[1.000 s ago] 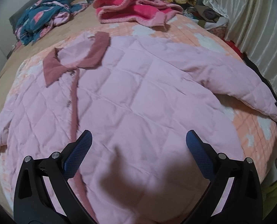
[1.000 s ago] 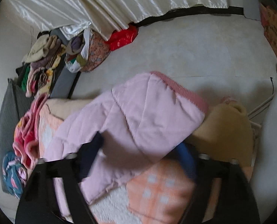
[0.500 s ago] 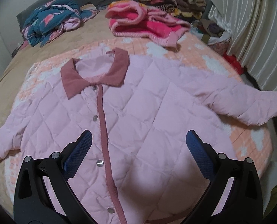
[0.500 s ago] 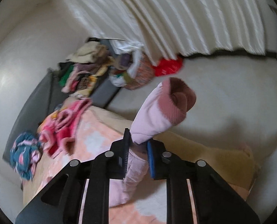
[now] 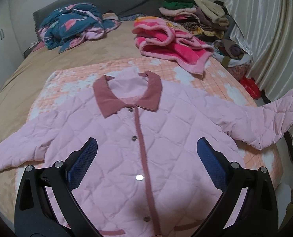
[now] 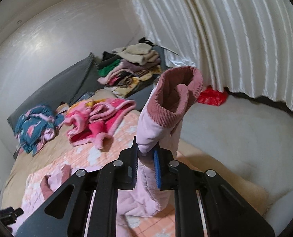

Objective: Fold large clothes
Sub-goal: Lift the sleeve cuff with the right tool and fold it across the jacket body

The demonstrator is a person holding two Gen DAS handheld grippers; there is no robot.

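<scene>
a: where's the jacket [image 5: 126, 148]?
b: flat on the bed [image 5: 18, 83], front up, buttoned, collar [image 5: 110, 100] at the far end, over an orange blanket [image 5: 215, 75].
a: and the left gripper [image 5: 146, 158]?
b: above the jacket's near half, fingers [image 5: 83, 162] spread wide, nothing between them.
a: the right gripper [image 6: 146, 167]?
b: fingers clenched on the right sleeve [image 6: 158, 134], just below its ribbed cuff [image 6: 176, 96], which sticks up off the bed.
a: anything else?
b: a pink robe [image 5: 172, 45] and a teal garment [image 5: 71, 23] at the far end.
</scene>
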